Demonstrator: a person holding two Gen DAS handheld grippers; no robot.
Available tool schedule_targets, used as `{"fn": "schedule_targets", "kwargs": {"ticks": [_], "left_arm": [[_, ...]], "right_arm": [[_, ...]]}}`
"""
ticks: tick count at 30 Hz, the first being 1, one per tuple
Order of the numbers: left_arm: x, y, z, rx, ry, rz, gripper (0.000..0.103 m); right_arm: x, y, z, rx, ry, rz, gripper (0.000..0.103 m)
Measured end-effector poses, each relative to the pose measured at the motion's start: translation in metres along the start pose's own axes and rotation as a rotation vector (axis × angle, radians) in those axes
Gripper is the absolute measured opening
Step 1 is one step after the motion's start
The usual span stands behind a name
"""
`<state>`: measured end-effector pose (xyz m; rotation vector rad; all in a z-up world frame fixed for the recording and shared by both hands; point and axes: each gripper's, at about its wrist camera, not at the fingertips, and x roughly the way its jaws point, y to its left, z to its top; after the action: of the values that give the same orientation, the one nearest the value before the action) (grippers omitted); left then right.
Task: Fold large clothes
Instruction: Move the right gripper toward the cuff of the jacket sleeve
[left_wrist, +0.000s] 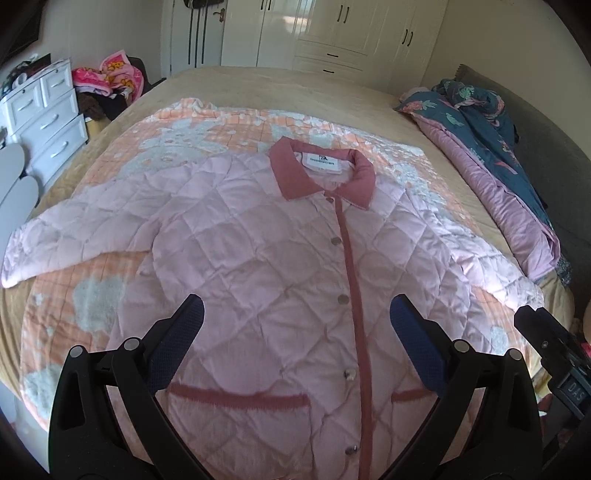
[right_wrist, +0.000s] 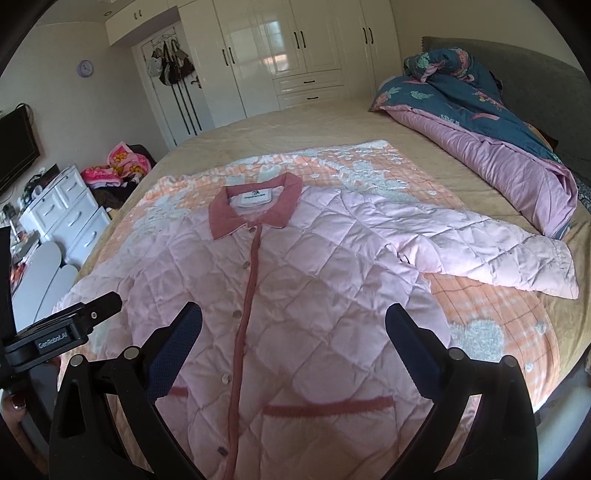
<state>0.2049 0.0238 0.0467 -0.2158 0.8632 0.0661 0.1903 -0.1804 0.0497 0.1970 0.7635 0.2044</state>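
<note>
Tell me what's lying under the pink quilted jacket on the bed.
The pink quilted jacket lies spread flat on an orange and white checked blanket, itself on the tan bedspread. Whatever is directly beneath the jacket's body is hidden.

One quilted pink jacket (left_wrist: 258, 258) on the bed, two sleeves spread, five buttons showing down its front, two trimmed pockets. One orange blanket (left_wrist: 207, 129) beneath it, one bunched duvet (right_wrist: 491, 140), one white drawer chest (right_wrist: 70, 210), and two grippers, left (left_wrist: 295, 321) and right (right_wrist: 293, 325).
</note>
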Motion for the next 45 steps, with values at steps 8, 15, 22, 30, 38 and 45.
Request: {"fn": "schedule_targets", "kwargs": {"ticks": [8, 15, 22, 30, 38, 45], "left_arm": [[0.025, -0.006, 0.034, -0.018, -0.006, 0.005, 0.095], [0.044, -0.017, 0.063, -0.001, -0.022, 0.028, 0.095], [0.066, -0.032, 0.082, -0.002, -0.014, 0.024, 0.095], [0.098, -0.054, 0.093, 0.007, 0.016, 0.003, 0.095], [0.134, -0.079, 0.089, 0.032, 0.072, -0.014, 0.095], [0.160, -0.106, 0.083, 0.059, 0.102, -0.027, 0.095]], "right_arm": [[0.020, -0.004, 0.037, 0.035, -0.035, 0.006, 0.099], [0.037, -0.015, 0.069, 0.076, -0.058, 0.007, 0.099], [0.055, -0.033, 0.099, 0.127, -0.088, -0.006, 0.099], [0.077, -0.072, 0.110, 0.180, -0.104, -0.083, 0.099], [0.098, -0.144, 0.094, 0.314, -0.085, -0.194, 0.099], [0.099, -0.198, 0.079, 0.417, -0.091, -0.271, 0.099]]}}
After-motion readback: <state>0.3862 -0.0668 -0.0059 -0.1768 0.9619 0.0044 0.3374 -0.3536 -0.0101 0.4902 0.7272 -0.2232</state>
